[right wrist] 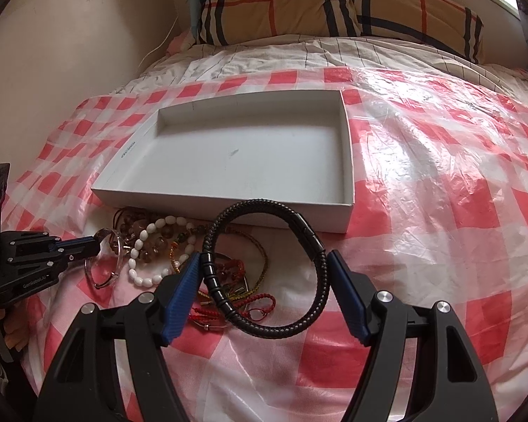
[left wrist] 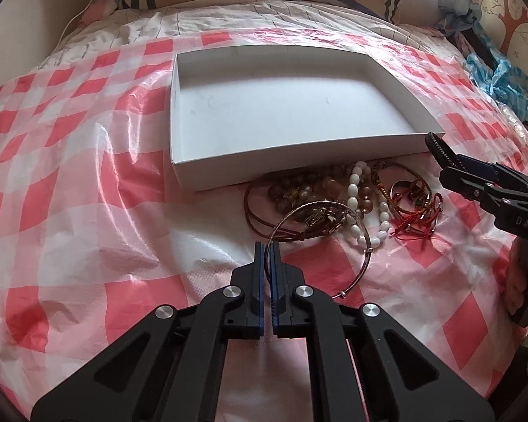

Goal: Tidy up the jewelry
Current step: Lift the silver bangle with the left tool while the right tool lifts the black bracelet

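Observation:
A white shallow box (left wrist: 200, 172) (right wrist: 200, 198) lies on a red-checked plastic sheet on a bed. A pile of bracelets (left wrist: 366, 193) (right wrist: 158, 242) lies just in front of it. My left gripper (left wrist: 268, 248) is shut on a thin silver bangle (left wrist: 366, 242), held over the sheet; it shows in the right wrist view (right wrist: 98, 239) with the bangle (right wrist: 118, 267). My right gripper (right wrist: 264, 263) holds a black braided bracelet (right wrist: 313, 242) wedged between its wide-set fingers, above the pile. In the left wrist view the right gripper (left wrist: 440, 154) sits by the box's front right corner with the bracelet (left wrist: 436, 142) at its tips.
Plaid pillows (right wrist: 334, 7) lie at the head of the bed. A wall runs along the left (right wrist: 70, 35). Blue cloth (left wrist: 496, 77) lies at the right edge. The checked sheet (right wrist: 440, 176) spreads right of the box.

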`<state>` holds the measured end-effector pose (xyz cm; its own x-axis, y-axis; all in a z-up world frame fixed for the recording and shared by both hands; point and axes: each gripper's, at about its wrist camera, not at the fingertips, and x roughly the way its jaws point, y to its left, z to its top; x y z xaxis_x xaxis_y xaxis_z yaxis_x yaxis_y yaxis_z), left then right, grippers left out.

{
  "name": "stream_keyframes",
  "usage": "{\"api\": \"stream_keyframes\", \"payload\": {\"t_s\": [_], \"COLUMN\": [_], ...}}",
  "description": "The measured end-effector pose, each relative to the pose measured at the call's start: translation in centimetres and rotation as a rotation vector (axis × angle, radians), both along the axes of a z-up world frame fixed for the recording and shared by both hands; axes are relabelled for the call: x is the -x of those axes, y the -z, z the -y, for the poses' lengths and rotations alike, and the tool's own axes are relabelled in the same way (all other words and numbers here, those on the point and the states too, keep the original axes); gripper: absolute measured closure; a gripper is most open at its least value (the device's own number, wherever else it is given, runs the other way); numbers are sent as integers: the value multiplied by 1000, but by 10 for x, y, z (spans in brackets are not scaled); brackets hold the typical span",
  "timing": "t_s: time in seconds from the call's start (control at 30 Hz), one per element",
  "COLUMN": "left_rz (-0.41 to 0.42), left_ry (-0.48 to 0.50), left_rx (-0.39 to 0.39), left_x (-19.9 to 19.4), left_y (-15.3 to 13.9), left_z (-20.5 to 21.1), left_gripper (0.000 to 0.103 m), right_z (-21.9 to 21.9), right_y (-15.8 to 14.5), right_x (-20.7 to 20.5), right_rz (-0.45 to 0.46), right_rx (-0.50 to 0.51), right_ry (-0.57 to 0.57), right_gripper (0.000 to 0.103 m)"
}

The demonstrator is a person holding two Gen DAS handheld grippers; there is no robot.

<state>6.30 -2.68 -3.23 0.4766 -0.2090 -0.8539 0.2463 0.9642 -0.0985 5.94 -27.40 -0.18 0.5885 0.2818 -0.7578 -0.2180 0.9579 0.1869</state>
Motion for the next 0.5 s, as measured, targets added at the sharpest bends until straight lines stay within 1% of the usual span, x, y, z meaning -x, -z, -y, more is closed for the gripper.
{"api": "stream_keyframes", "payload": {"t_s": [0.13,0.27,0.4,0.5], "left_rz": [20,44,75,92], "left_ry": [5,-5,-41,-77], "left_rx": [54,110,131,135], "left_x": [6,9,3,-9], "left_y": [-13,-30,-47,-56], "left_z": [-3,-6,-5,-4], "left_gripper": [100,100,100,100], "right_z": [1,-4,-13,-21], "right_y": [-8,-19,-34,-42], "right_x": [3,9,11,5], "right_rz": [37,96,147,154], "right_rx": [-6,20,24,20], "right_ry": [5,11,21,22], "right_gripper": [34,34,34,34]}}
